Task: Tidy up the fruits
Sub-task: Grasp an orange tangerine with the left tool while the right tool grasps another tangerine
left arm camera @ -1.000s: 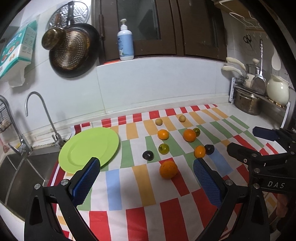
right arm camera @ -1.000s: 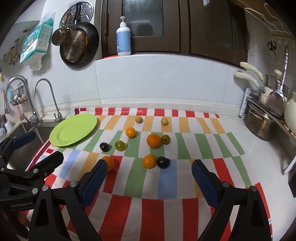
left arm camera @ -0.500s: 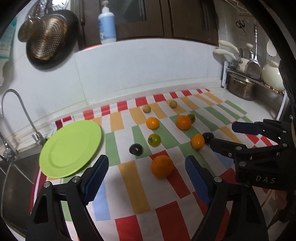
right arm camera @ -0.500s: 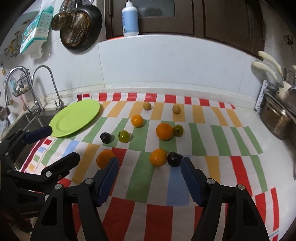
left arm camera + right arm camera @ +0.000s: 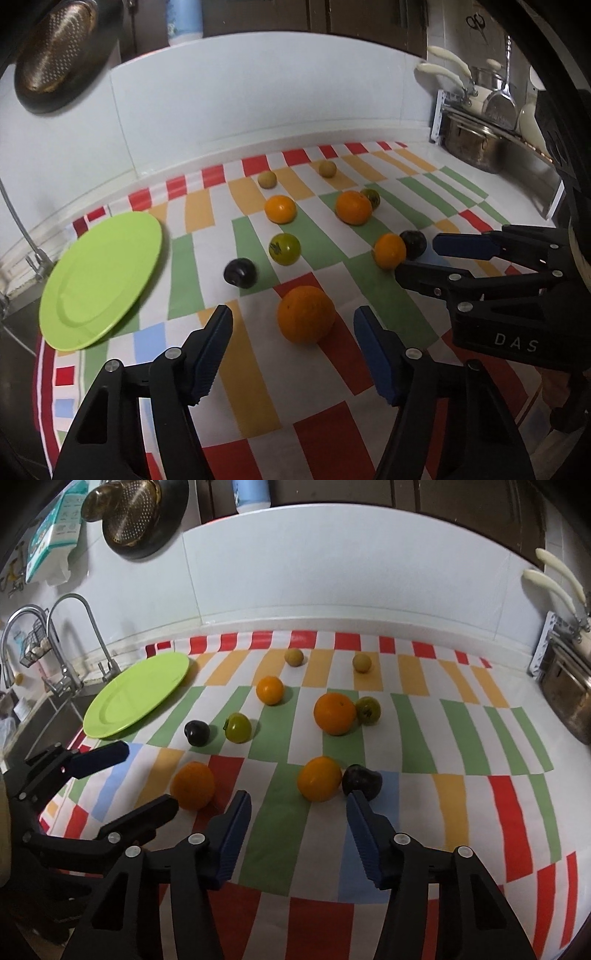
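1. Ten fruits were seen scattered on a striped cloth point(image 5: 406, 738) spread over the counter point(image 5: 546, 709), and none lay on the green plate point(image 5: 136, 698) at the cloth's far left corner beside the sink point(image 5: 55, 709).
2. The left tongs point(image 5: 293, 332) were held low over the near part of the cloth with the jaws spread; they had just been closing, and the near-left orange point(image 5: 306, 314) was framed between the blue pads, though no pad was seen pressing on it.
3. The right tongs point(image 5: 299, 808) were likewise spread and had just been closing; a mid-sized orange point(image 5: 319, 778) sat just beyond the tips, untouched, with a dark plum point(image 5: 361, 781) touching its right side.
4. A second dark plum point(image 5: 197, 732) and a green tomato point(image 5: 238, 727) were placed side by side left of centre.
5. The largest orange point(image 5: 334, 713) was found at the centre with another green tomato point(image 5: 368, 710) against its right side.
6. A small orange point(image 5: 270, 689) lay farther back, and two small tan fruits point(image 5: 294, 657) were seen at the far edge, well apart from each other.
7. A hanging pan with a colander point(image 5: 136, 513) was seen on the wall above the sink.
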`<state>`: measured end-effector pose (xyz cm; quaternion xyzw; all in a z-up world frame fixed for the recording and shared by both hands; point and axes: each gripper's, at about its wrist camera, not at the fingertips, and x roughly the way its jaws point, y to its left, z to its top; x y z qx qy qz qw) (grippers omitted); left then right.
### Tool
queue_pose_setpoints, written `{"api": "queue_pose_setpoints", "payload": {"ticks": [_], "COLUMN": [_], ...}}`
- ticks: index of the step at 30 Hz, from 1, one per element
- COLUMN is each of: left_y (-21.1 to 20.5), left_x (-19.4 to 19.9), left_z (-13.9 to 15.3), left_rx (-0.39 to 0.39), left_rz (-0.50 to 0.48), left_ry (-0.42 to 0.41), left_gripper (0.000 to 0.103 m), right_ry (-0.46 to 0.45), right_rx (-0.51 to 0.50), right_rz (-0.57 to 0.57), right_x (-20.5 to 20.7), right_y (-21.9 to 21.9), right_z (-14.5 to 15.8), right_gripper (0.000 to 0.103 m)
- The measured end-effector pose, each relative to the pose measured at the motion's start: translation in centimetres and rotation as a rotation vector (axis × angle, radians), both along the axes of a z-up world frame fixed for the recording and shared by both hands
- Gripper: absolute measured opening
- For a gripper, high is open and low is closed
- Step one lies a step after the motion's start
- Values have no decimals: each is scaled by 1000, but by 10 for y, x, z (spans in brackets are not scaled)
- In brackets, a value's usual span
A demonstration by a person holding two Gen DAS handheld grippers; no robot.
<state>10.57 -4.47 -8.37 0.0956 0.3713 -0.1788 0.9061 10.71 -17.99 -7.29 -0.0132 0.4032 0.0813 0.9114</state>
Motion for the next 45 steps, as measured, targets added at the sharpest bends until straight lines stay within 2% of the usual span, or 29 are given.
{"api": "queue_pose_setpoints", "payload": {"ticks": [7, 13, 25, 33, 36, 45], "left_y": [-4, -8, -11, -7, -3, 6], "left_x": [11, 15, 23, 31, 33, 38], "left_z": [-14, -20, -24, -22, -19, -13], "left_rx": [3, 5, 6, -23, -34, -65], "left_rz": [-23, -42, -51, -37, -16, 26], "left_ry": [50, 72, 78, 83, 74, 74], "left_gripper": [58, 51, 40, 39, 39, 39], "right_ry": [30, 44, 75, 85, 85, 82], "right_rx": [13, 18, 21, 30, 23, 37], "right_rz": [14, 9, 1, -5, 0, 12], "right_x": [12, 21, 37, 47, 51, 52], "right_y": [2, 1, -2, 2, 5, 8], "right_z": [-10, -16, -23, -28, -28, -28], "right_gripper": [47, 46, 43, 43, 37, 34]}}
